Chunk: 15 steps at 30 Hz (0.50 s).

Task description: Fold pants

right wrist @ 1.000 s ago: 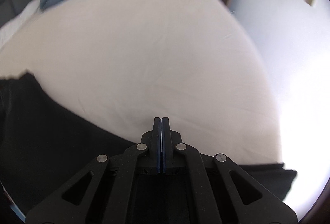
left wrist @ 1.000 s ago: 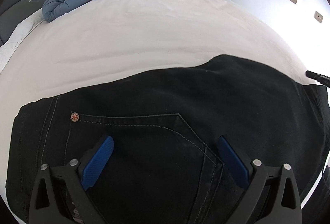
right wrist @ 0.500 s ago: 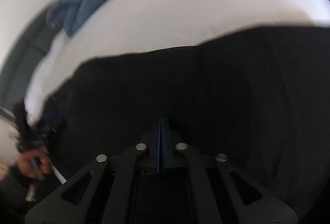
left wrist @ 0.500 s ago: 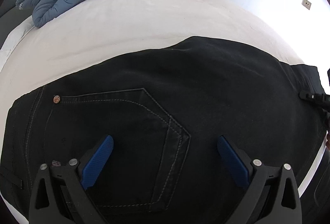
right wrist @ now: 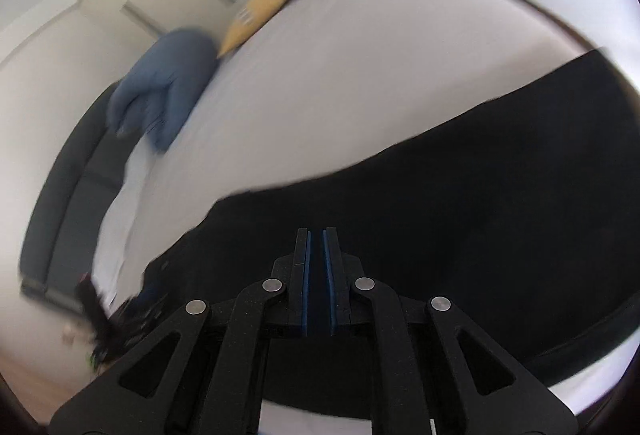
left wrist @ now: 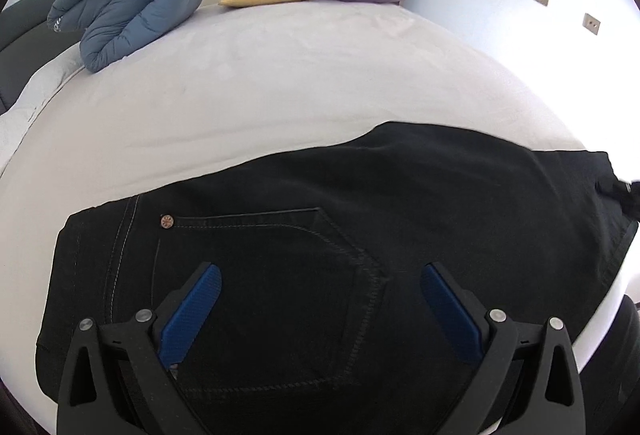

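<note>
The left gripper (left wrist: 320, 291) hovers over the back pocket with fingers spread wide and empty, likely ready to pin or pinch, while the right gripper (right wrist: 316, 263) has its jaws just opening, nothing between them. The black pants (left wrist: 400, 195) lie flat and doubled along the bed (left wrist: 280, 83), running from seven toward three o'clock.

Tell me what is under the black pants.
The black pants lie flat on the pale sheet of the bed; the sheet shows all around their far edge. The pants hide the sheet beneath them, so anything lying there cannot be seen.
</note>
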{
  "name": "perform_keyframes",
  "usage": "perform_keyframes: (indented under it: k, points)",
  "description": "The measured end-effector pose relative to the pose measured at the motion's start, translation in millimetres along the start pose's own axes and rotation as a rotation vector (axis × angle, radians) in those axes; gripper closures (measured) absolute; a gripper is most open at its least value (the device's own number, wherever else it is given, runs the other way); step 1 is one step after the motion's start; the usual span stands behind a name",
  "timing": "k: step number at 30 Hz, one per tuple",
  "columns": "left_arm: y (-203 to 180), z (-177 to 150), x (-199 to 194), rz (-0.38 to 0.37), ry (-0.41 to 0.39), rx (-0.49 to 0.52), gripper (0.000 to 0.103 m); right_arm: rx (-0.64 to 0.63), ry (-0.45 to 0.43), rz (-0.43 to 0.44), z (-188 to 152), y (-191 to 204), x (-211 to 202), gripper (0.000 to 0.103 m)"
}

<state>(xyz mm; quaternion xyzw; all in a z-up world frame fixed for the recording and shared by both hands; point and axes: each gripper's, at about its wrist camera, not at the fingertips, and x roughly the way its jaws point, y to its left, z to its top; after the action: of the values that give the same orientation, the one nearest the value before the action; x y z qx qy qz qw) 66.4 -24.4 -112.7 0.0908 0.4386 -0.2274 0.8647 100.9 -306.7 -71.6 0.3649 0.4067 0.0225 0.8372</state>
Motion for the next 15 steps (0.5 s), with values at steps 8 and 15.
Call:
perform_keyframes:
  k: [8,15]
  points:
    - [18.6,-17.3,17.2,-0.003,0.039,0.021,0.001,0.062,0.105,-0.043,-40.4,-18.8,67.9,0.103]
    - [53.2,-24.0,-34.0,0.022,-0.123,-0.103,0.002,0.028,-0.012,-0.362,-0.3,3.3,14.2,0.079]
